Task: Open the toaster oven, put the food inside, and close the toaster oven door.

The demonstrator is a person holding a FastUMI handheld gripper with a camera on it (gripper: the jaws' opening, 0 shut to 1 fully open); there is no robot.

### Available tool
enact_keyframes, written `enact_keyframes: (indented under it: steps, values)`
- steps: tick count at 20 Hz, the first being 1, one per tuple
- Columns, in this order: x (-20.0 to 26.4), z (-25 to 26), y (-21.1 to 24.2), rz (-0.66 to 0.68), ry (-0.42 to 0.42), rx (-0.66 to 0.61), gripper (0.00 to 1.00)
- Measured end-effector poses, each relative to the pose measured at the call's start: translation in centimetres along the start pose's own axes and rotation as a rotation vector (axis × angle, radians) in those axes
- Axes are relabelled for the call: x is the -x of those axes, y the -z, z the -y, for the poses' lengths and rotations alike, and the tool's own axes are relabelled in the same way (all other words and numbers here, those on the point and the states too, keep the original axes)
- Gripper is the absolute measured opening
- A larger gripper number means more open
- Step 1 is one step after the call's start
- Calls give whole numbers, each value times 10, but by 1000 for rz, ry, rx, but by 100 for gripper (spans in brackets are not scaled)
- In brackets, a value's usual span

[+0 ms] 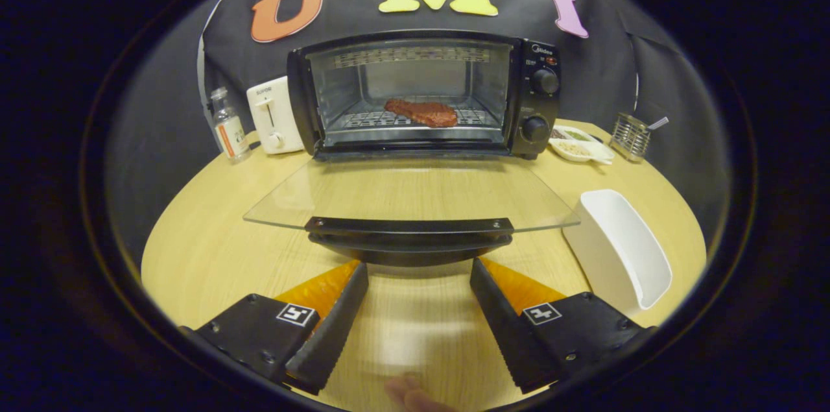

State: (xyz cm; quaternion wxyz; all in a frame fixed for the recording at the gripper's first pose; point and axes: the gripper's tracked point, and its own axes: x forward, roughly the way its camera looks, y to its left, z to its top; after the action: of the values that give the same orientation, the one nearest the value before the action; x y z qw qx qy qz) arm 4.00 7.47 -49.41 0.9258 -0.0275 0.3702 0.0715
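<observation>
The toaster oven [425, 94] holds the meat [422, 112] on its rack, its glass door [410, 201] lying flat at 12 o'clock just ahead of the gripper [419, 272], whose wide, empty fingers sit ready under the handle [409, 240] to lift it shut.

On my table [214, 250] I count one toaster oven [425, 94] with two knobs [545, 82] and one piece of meat [423, 112] inside, one white toaster [273, 115], one bottle [228, 125], one white tub [619, 250], one wire holder [631, 136], one snack dish [579, 145]. My tongs [419, 269] gape wide, two fingers.
</observation>
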Motion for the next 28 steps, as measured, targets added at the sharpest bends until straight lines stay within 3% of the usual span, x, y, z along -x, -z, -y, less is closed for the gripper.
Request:
enact_keyframes:
  steps: [14, 22, 28]
  values:
    - [15, 9, -76, 134, 39, 55, 100]
    - [3, 23, -135, 162, 111, 112, 100]
    - [2, 19, -191, 219, 101, 67, 100]
